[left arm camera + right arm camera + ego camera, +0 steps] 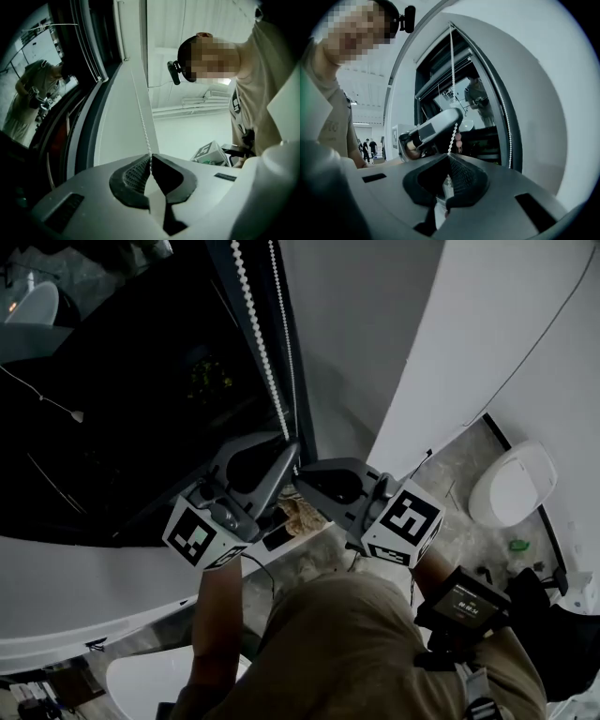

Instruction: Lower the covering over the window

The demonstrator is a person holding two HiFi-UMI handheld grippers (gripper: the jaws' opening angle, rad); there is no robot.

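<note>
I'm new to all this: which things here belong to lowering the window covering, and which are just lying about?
In the job: bead chain, window, left gripper and right gripper, both clamped on the chain.
Lying about: white rounded object, small green item.

Big dark window [112,409] from 9 to 11 o'clock, white wall [375,324] at 1 o'clock. Speckled grey floor [457,470] at 3 o'clock, with a round white thing [514,482] lying on it. White ledge [84,596] at 8 o'clock.
</note>
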